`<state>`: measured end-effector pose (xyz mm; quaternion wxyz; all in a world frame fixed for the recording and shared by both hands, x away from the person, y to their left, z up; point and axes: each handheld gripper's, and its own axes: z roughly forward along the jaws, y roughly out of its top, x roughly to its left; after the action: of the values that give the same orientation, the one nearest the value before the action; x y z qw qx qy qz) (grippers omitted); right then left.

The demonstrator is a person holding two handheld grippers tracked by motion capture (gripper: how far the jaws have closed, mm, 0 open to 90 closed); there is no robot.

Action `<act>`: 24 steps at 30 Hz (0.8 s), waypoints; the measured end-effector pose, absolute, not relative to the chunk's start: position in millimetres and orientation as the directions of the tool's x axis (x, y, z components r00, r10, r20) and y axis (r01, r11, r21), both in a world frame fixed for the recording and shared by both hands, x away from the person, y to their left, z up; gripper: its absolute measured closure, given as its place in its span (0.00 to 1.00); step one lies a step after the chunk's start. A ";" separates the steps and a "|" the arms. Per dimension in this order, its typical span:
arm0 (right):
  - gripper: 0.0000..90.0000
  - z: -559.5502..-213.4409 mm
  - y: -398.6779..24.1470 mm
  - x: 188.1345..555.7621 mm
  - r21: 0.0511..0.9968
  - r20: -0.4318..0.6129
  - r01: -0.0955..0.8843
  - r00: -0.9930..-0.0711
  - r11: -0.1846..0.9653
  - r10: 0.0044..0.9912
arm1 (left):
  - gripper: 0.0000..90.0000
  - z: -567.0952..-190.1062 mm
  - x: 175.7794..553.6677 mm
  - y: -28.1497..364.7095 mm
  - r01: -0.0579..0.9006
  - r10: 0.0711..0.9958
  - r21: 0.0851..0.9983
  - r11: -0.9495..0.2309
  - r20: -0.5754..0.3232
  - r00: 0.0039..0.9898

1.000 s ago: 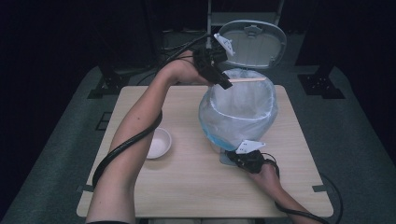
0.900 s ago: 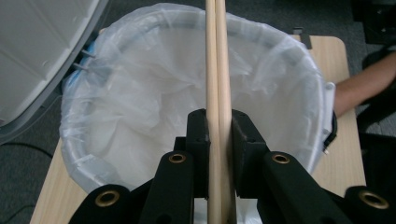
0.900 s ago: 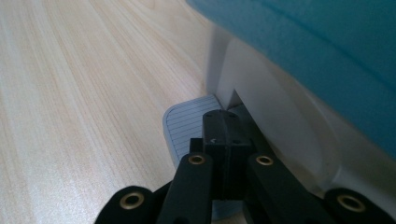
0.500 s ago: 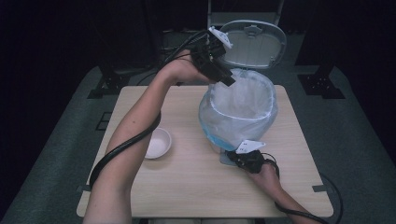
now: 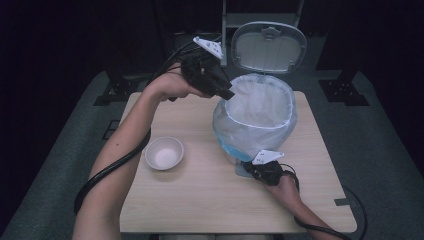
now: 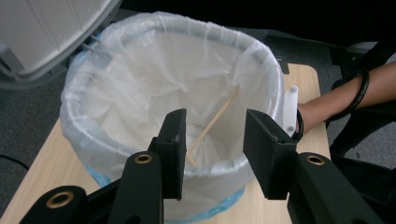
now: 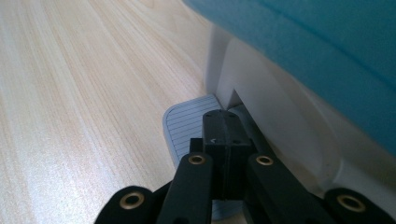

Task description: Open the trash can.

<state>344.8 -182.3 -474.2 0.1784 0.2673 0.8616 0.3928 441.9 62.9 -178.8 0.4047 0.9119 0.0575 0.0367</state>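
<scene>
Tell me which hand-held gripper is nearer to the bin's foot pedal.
Right. The right hand-held gripper rests shut on the foot pedal at the bin's base; the left hand-held gripper hangs open above the bin's rim, far from it.

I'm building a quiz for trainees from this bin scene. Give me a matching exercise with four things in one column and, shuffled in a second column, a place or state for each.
Things:
1. stick
2. bowl
3. lid
4. right gripper

Places or states:
A. raised open behind the bin
B. jaws shut, resting on the pedal
C. lying inside the bag
D. standing empty on the table, left of the bin

Pairs: 1-C, 2-D, 3-A, 4-B
</scene>
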 end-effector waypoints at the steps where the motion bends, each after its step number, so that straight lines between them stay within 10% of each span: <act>1: 1.00 -474.2 -182.3 345.0 0.771 -0.099 0.320 -0.793 0.550 0.601 | 0.65 -179.7 441.3 64.7 0.076 0.135 0.744 -0.664 0.020 0.991; 24: 1.00 -474.1 -182.4 345.0 0.771 -0.100 0.319 -0.794 0.551 0.599 | 0.52 -203.9 423.5 130.0 0.111 0.202 0.746 -0.657 0.032 0.979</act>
<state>345.0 -182.4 -474.1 0.1787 0.2664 0.8624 0.3917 423.5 130.0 -203.9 0.4053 0.9084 0.0860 0.0562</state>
